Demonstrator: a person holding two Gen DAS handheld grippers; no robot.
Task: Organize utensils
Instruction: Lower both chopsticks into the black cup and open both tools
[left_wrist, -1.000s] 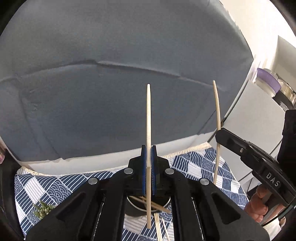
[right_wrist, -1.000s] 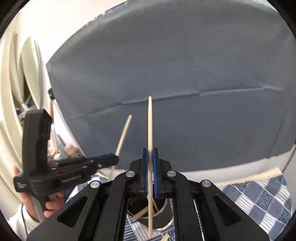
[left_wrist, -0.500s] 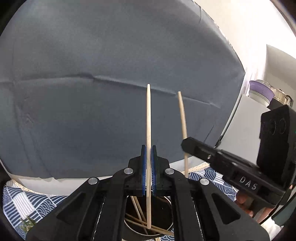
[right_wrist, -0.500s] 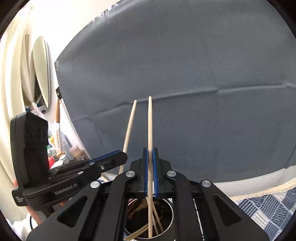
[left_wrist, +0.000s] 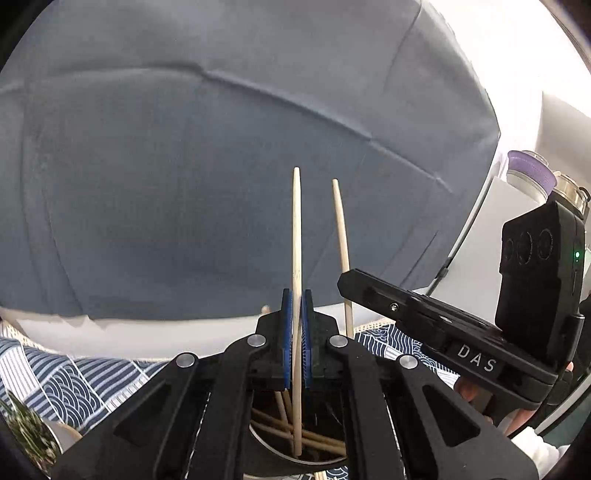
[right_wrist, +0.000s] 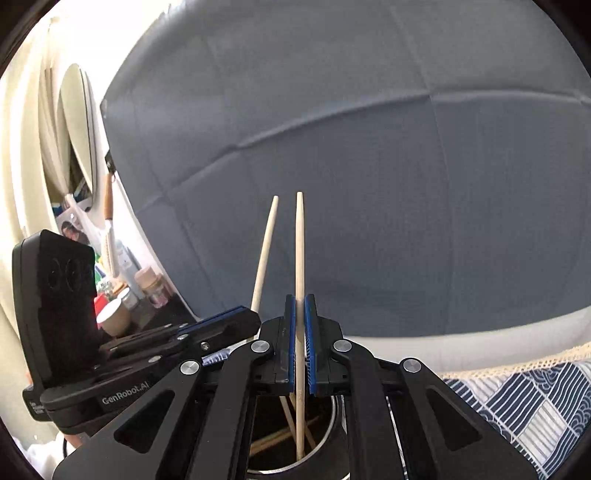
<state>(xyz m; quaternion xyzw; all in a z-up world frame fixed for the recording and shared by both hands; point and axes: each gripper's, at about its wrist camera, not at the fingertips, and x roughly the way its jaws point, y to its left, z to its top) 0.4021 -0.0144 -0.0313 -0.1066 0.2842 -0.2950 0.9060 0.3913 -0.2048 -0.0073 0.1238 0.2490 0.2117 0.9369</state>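
**Two chopsticks over the cup**

The left gripper (left_wrist: 296, 343) clenches a slim, tapered wooden chopstick (left_wrist: 296, 236). The right gripper (right_wrist: 300, 347) grasps its twin (right_wrist: 299, 258). Both lower ends dip into a round cup (right_wrist: 338, 417), probably metal, directly beneath. Wave-patterned blue cloth (right_wrist: 517, 398) covers the worktop.

Grey backdrop (left_wrist: 184, 166) behind blue-patterned tablecloth (right_wrist: 517, 398).

upright chopstick (left_wrist: 296, 240), tip in holder (left_wrist: 258, 441)

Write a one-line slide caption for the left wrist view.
Left gripper holds a wooden chopstick upright over the metal holder, with the right gripper bringing a second chopstick alongside.
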